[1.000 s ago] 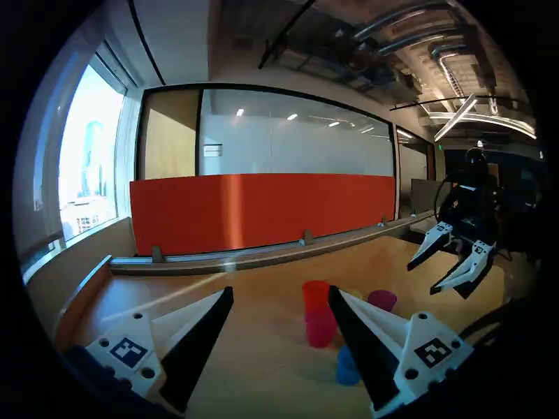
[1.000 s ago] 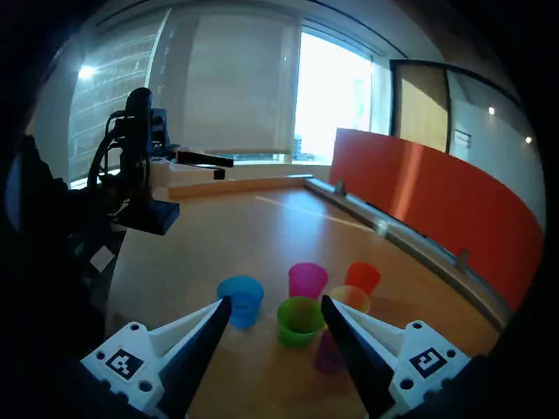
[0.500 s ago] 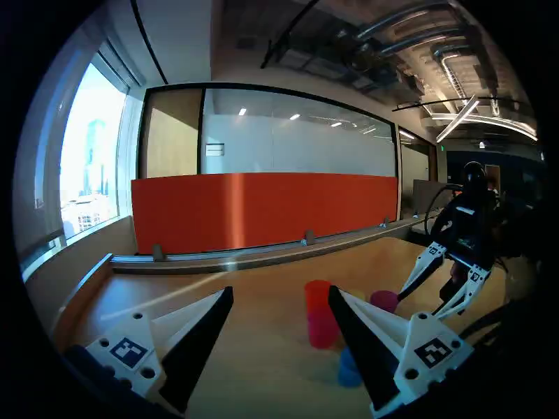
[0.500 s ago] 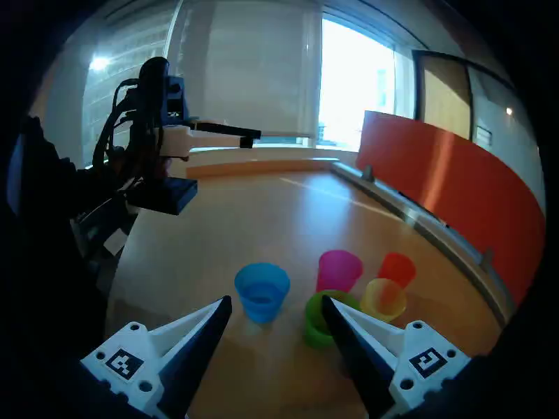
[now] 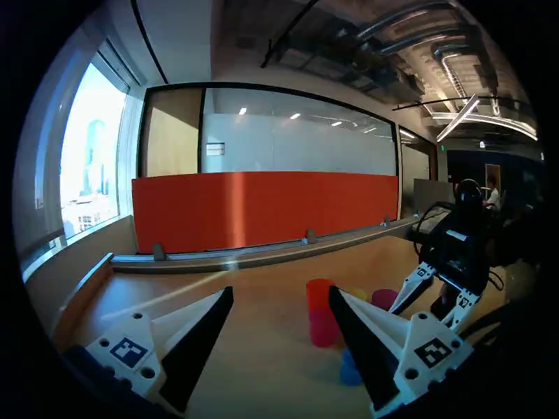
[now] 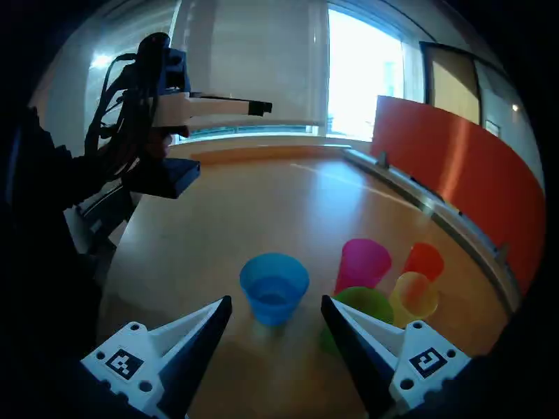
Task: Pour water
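Cups number five in the right gripper view, all upright on the table (image 6: pixel 209 216): one blue cup (image 6: pixel 274 288), one pink cup (image 6: pixel 363 262), one red cup (image 6: pixel 423 260), one yellow cup (image 6: pixel 414 295) and one green cup (image 6: pixel 360 304). The blue cup stands alone to the left of the other four, which are clustered close together; the green cup is partly hidden behind one finger. The blue cup's inside shows a darker level, but whether it is water cannot be told. Grippers number two. The right gripper (image 6: pixel 276 302) has its jaws apart and holds nothing; the blue cup is framed straight ahead between its fingertips, untouched. The left gripper (image 5: pixel 279 290) also has its jaws apart and empty, and it is raised above the table, well apart from the cups. In the left gripper view the red and pink cups show between its fingers, farther off, with one orange partition (image 5: pixel 265 209) along the table's far edge.
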A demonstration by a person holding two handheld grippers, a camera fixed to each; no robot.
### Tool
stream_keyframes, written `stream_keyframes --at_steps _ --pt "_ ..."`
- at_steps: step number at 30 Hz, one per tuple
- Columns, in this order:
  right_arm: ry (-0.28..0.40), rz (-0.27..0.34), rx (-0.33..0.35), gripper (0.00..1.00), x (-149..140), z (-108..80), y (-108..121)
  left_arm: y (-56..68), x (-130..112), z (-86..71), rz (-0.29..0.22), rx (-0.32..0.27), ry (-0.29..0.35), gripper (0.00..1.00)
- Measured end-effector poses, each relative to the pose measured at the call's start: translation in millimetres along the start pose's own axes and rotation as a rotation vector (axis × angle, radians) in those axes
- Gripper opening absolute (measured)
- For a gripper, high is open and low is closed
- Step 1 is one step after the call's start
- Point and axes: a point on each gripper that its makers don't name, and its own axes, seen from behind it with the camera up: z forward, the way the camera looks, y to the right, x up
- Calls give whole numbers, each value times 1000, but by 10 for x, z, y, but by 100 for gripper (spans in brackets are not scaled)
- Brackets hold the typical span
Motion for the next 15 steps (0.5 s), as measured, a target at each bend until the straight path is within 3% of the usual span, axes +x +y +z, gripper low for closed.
stream_keyframes --at_steps 15 --pt "-23 -3 10 99 -36 303 -13 -25 -13 -28 3 4 1 100"
